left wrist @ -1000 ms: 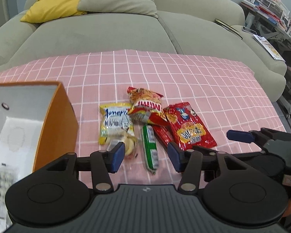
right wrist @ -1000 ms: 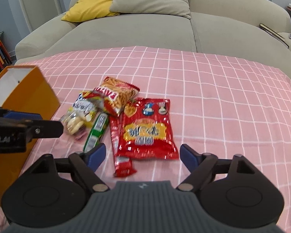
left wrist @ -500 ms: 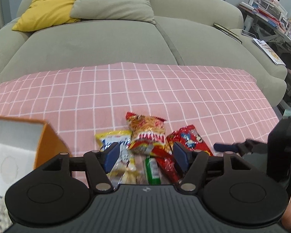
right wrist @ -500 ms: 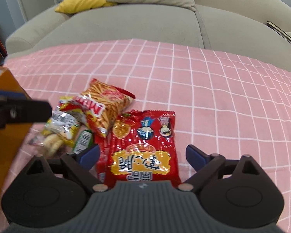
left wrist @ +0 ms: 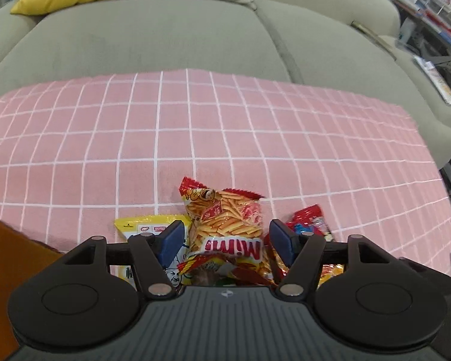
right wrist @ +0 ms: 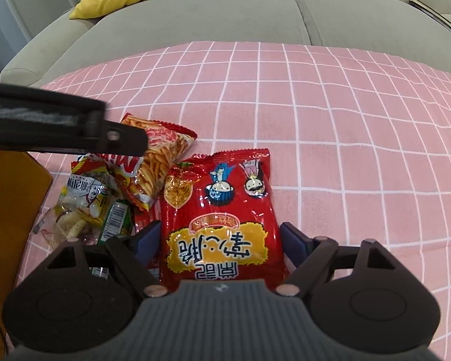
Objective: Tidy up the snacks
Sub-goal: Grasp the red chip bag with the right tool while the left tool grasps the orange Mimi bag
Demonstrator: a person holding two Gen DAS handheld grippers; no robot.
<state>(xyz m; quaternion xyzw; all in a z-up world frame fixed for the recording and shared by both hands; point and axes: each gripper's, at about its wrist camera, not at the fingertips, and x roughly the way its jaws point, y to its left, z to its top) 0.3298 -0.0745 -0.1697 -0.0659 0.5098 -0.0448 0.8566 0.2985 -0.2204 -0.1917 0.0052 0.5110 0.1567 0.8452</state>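
So both tongs have dropped in closer over the snack pile than a second ago, when they hung further back with the whole heap in view.

The left tongs (left wrist: 225,242) have spread out from a half-closed gap and are opening to their widest, with the Mimi bag (left wrist: 227,225) sitting right between the pads, not pinched. The right tongs (right wrist: 218,243) are wide too but starting to close, straddling the red bag (right wrist: 222,219), and the pads don't look like they're touching it yet. My guess is that it's a double pickup, one bag each.

The orange box (right wrist: 15,204) sits off to the left of both tongs, probably where the snacks go.

Readable stuff: "Mimi" upside down on the fries bag, big Chinese characters on the red bag that I can't make out, and a chef face on the yellow bag (right wrist: 84,198) with a barcode on the green stick (right wrist: 115,219) beside it.
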